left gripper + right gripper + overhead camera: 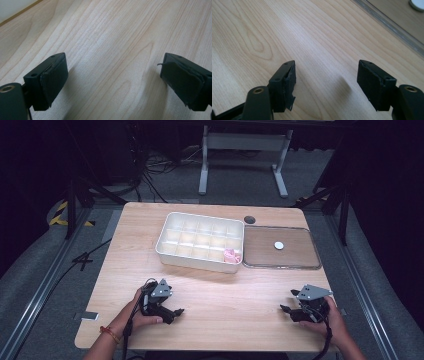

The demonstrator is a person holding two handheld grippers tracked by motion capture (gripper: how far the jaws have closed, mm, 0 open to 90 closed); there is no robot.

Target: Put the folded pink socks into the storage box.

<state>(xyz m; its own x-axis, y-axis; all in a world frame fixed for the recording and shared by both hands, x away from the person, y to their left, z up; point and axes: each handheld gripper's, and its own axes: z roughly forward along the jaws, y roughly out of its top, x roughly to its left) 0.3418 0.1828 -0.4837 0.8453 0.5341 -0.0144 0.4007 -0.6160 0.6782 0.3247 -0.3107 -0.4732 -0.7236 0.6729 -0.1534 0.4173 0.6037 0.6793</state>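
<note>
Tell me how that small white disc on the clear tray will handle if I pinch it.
The white disc lies flat and thin on the clear tray, so the right gripper may find little edge to pinch. It looks small and probably light. On the smooth tray it may slide away when pushed; being round, it could roll if tipped onto its edge.

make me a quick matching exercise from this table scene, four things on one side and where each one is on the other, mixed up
1. pink item
2. white disc
3. left gripper
4. right gripper

A. on the clear lid
B. near right corner cell of the white divided tray
C. near edge of the table, right side
D. near edge of the table, left side

Pairs: 1-B, 2-A, 3-D, 4-C
</note>
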